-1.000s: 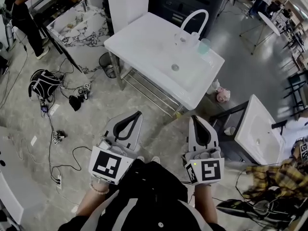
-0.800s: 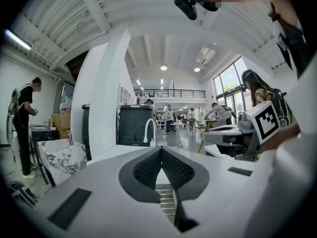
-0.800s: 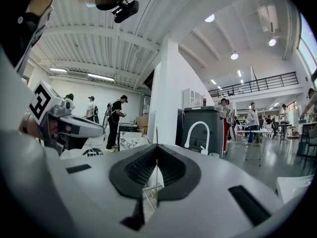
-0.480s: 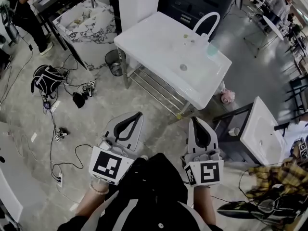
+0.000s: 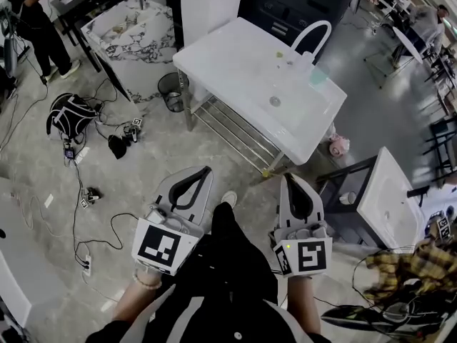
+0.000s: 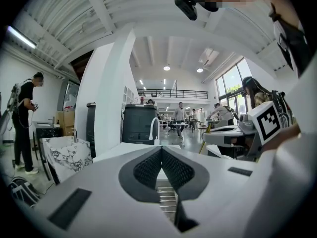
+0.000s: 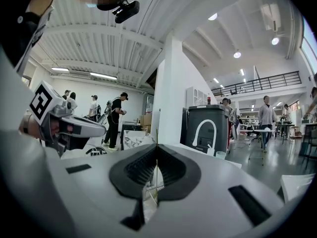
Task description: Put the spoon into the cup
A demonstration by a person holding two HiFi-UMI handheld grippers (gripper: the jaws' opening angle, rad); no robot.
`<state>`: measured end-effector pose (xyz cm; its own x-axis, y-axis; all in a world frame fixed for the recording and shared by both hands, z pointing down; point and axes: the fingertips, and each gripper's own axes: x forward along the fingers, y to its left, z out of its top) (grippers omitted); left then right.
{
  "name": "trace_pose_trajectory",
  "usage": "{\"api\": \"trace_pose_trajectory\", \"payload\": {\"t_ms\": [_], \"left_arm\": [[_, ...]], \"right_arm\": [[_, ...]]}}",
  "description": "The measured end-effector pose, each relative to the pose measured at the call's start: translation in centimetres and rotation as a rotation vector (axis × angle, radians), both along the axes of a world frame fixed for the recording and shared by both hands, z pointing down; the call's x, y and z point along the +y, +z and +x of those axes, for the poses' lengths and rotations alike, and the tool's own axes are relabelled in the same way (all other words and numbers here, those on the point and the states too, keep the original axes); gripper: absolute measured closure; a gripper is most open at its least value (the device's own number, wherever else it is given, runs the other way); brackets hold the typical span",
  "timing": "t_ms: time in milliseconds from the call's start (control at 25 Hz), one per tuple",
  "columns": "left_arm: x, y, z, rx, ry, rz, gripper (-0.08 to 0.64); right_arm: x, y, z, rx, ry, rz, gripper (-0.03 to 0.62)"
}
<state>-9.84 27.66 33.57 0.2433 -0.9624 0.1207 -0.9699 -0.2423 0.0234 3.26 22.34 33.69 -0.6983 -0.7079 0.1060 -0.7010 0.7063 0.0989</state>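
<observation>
The white sink table [image 5: 235,63] stands a few steps ahead of me, with a white arched faucet [image 5: 314,38] at its far side. A pale translucent cup [image 5: 319,77] sits beside the faucet, and it also shows as the cup [image 7: 221,154] in the right gripper view. Small items lie near the faucet, too small to tell whether one is the spoon. My left gripper [image 5: 206,168] and right gripper [image 5: 288,176] are held low in front of me, well short of the table. Both are shut and empty, as seen at the left gripper [image 6: 161,150] and the right gripper [image 7: 156,148].
A marble-topped table [image 5: 125,27], a black bin [image 5: 171,91], a backpack [image 5: 71,120] and cables lie to the left on the floor. A second white sink unit [image 5: 385,191] stands at the right. A person [image 5: 32,20] stands at the far left; others are in the background.
The sink table has come nearer and shifted right in the head view. Both grippers keep their place in the picture, still shut. A shoe now shows between them.
</observation>
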Motion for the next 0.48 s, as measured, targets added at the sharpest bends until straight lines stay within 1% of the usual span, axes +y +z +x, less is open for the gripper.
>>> {"api": "trace_pose_trajectory", "payload": {"t_ms": [200,480], "left_arm": [[-1.7,0.0,-0.5,0.006,-0.007,-0.006,0.563],[-6.2,0.0,0.0,-0.005,0.032,0.005,0.563]], "right_arm": [[-1.7,-0.1,-0.7,0.0,-0.009,0.0,0.586],[-5.2,0.0,-0.4,-0.002,0.005,0.006,0.586]]}}
